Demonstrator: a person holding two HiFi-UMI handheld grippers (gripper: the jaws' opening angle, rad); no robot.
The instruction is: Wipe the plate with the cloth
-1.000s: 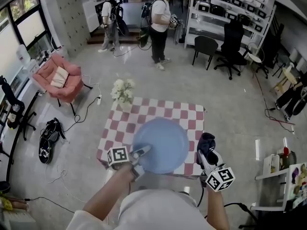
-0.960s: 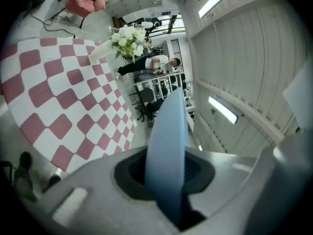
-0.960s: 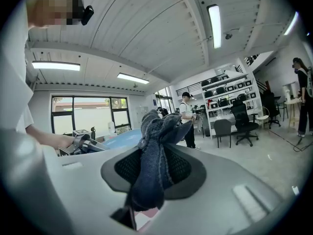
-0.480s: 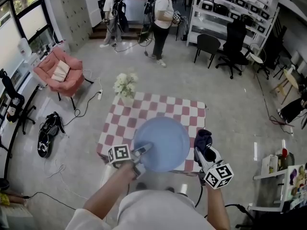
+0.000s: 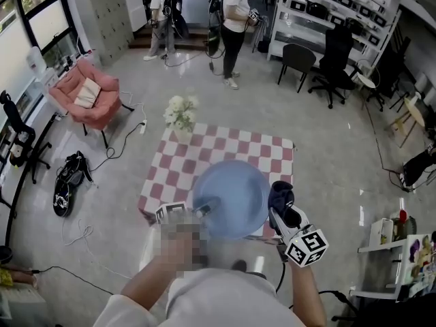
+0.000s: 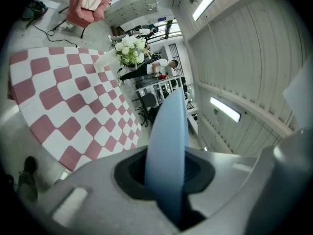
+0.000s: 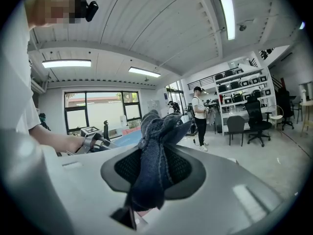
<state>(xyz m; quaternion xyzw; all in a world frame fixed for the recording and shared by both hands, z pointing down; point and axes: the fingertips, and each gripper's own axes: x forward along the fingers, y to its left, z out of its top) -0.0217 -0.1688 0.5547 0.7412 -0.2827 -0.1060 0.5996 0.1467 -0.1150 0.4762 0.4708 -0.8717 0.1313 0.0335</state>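
Two grippers, both full. The pale blue plate [image 5: 230, 197] hangs over the near half of the checked worktop [image 5: 174, 165], seemingly clear of it, carried only by its near rim. It looks stiff, smooth and probably slippery, and breakable if dropped. The rim is the sensible hold, though wiping pressure far from that pinch could lever it loose. The left gripper [image 5: 206, 208] has its fingers clamped on that rim. The right gripper [image 5: 278, 213], just beside the plate's right edge, has its fingers pinching a soft, dark cloth [image 5: 281, 195] that bunches above them.
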